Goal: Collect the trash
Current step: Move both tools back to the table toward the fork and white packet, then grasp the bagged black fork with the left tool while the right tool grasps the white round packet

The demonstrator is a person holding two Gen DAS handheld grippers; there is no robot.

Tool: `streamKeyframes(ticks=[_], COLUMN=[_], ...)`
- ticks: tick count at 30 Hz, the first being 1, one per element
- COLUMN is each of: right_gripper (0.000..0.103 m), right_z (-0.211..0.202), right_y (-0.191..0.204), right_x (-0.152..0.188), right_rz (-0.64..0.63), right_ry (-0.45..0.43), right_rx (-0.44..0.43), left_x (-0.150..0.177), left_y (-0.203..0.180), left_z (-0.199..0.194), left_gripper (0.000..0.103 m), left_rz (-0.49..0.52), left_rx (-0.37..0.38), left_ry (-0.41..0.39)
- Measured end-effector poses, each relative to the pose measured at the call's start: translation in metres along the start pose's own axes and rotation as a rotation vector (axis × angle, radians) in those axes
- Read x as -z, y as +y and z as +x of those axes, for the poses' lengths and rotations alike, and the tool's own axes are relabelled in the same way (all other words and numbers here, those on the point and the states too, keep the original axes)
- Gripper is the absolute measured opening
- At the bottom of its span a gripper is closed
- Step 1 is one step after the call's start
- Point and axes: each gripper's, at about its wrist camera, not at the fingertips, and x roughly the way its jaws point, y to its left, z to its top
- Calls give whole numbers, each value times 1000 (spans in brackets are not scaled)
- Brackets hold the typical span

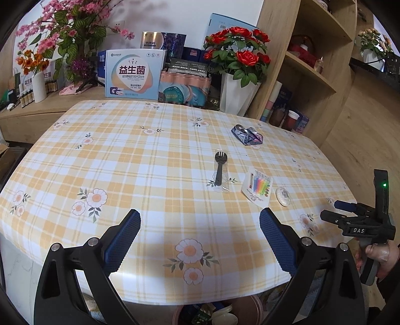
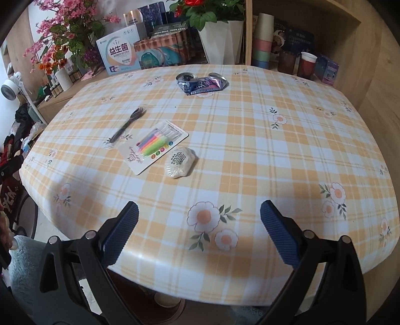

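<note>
Hovering over the checked desk (image 1: 150, 160), both grippers' fingers (image 1: 123, 240) (image 2: 280, 232) spread wide and empty, left view alone showing the right gripper (image 1: 350, 212) beside the candle card (image 1: 257, 186), crushed can (image 2: 201, 83) farther back.

Red roses (image 1: 240, 47) (white vase (image 1: 236, 93)) behind checked tablecloth (image 1: 125, 155).

Home living or dining room. Worktop (image 1: 155, 160) ahead of fingers, under yellow plaid cloth with daisy print. Beyond it, low wooden sideboard (image 1: 37, 112) crowded with artificial pink blossoms (image 1: 62, 22), red roses in white vase (image 1: 236, 92), boxed tissue pack (image 1: 133, 73), small bottles (image 1: 26, 96). Right of fingers, curved wooden shelf unit (image 1: 312, 65) holding stacked pastel cups (image 2: 261, 42) and boxes. Wood-look floor (image 1: 362, 140); clothes heaped far left in right wrist view.
</note>
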Motion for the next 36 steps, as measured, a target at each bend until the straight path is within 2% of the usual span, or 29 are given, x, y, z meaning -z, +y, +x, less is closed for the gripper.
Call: streamKeyframes(ticks=[3, 10, 16, 18, 21, 26, 31, 33, 36], right_gripper=[87, 82, 75, 69, 65, 63, 52, 43, 42], right_z=[15, 53, 77, 83, 91, 94, 95, 94, 92], right_y=[-2, 5, 17, 21, 23, 25, 27, 25, 19], right_x=[-9, -32, -40, -40, -39, -41, -41, -40, -39], right_rz=[-10, -38, -50, -49, -36, -31, -64, -69, -56], right_ry=[9, 35, 55, 66, 81, 59, 56, 51, 46], right_rx=[-10, -41, -63, -74, -62, -60, -17, -3, -19], left_x=[-6, -20, -26, -26, -24, -17, -18, -18, -18], left_y=[2, 2, 0, -1, -1, -2, -6, -6, -10], left_z=[10, 40, 58, 61, 66, 74, 77, 79, 82], left_gripper=[94, 94, 94, 94, 94, 94, 94, 94, 94], left_rz=[2, 15, 25, 26, 19, 9, 19, 19, 31], left_rx=[-5, -11, -4, -3, -3, 7, 7, 7, 17], left_ry=[6, 24, 41, 46, 57, 81, 85, 88, 95])
